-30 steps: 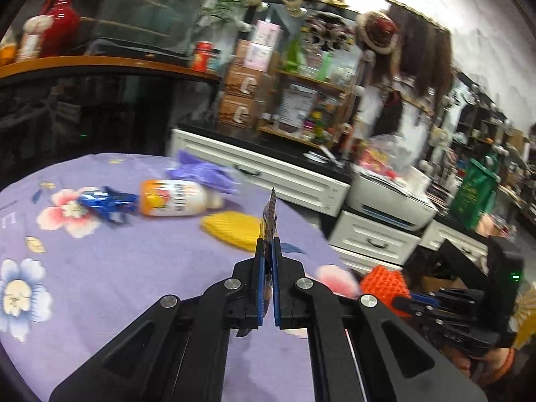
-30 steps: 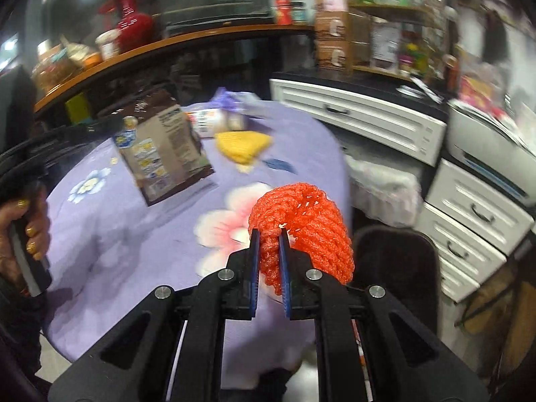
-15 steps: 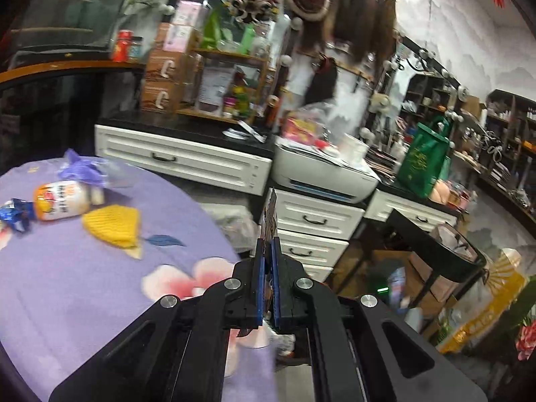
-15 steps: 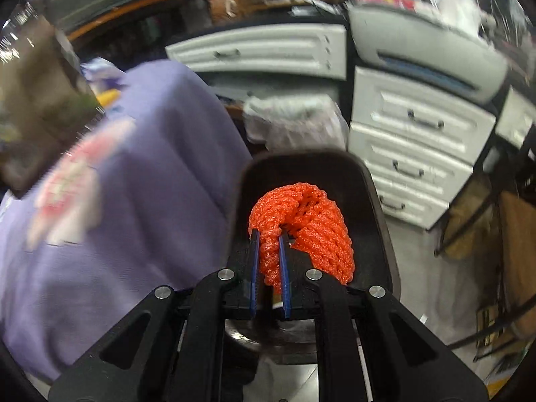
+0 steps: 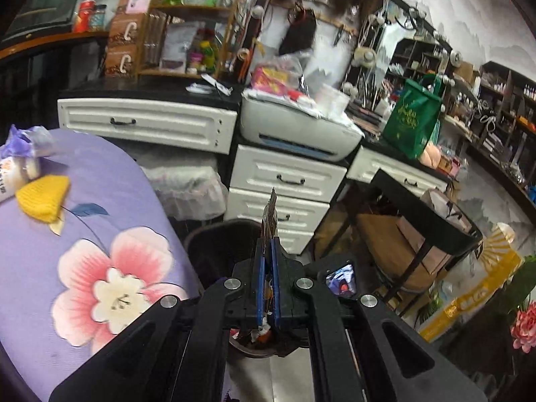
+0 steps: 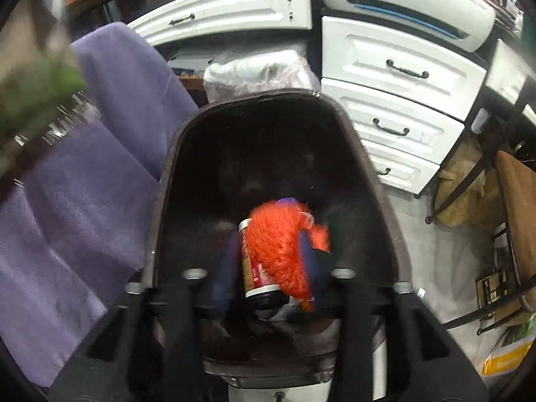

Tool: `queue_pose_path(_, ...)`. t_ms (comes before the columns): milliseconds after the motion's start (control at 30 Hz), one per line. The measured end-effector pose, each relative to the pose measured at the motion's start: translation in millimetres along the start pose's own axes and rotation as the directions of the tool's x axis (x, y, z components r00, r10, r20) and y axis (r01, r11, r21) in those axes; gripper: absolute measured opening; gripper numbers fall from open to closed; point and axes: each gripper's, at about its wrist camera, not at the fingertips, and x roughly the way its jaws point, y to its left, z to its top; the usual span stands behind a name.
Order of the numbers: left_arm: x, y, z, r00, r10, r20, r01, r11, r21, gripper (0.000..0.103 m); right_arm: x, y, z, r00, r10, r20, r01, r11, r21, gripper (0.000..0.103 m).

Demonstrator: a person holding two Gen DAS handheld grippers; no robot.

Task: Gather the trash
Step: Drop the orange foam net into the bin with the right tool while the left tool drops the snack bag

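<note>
My left gripper (image 5: 267,244) is shut on a flat brown snack packet (image 5: 270,214), seen edge-on, held over the black trash bin (image 5: 204,244) beside the table. My right gripper (image 6: 268,234) is open and blurred above the bin (image 6: 174,140). The orange foam net (image 6: 284,251) is loose between its fingers, dropping into the bin onto a can (image 6: 249,268). The snack packet (image 6: 37,77) is a blur at the upper left of the right wrist view.
The purple flowered tablecloth (image 5: 50,241) holds a yellow foam net (image 5: 43,197), a bottle (image 5: 13,177) and a purple wrapper (image 5: 23,137). White drawers (image 5: 284,184), a printer (image 5: 298,130) and a white-lined bin (image 5: 187,187) stand behind. A black table frame (image 5: 425,214) stands right.
Both grippers swung right from the table to over the black bin. My right gripper opened and let go of the orange net, which is falling into the bin.
</note>
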Motion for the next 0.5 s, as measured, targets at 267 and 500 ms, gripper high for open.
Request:
queue_pose_path(267,43.9,-20.1,-3.3,0.997,-0.003,-0.073,0.005,1.0,0.028,0.004,-45.6,-23.1,-7.7,0.995,-0.071,0.064,0.072,0.997,-0.007,0.054)
queue_pose_path(500,88.4,-36.2,-16.7,0.986,0.018,-0.164,-0.008,0.998,0.062,0.004,-93.1,-57.4,-21.5,0.98,-0.147,0.134,0.143,0.989,0.035,0.054)
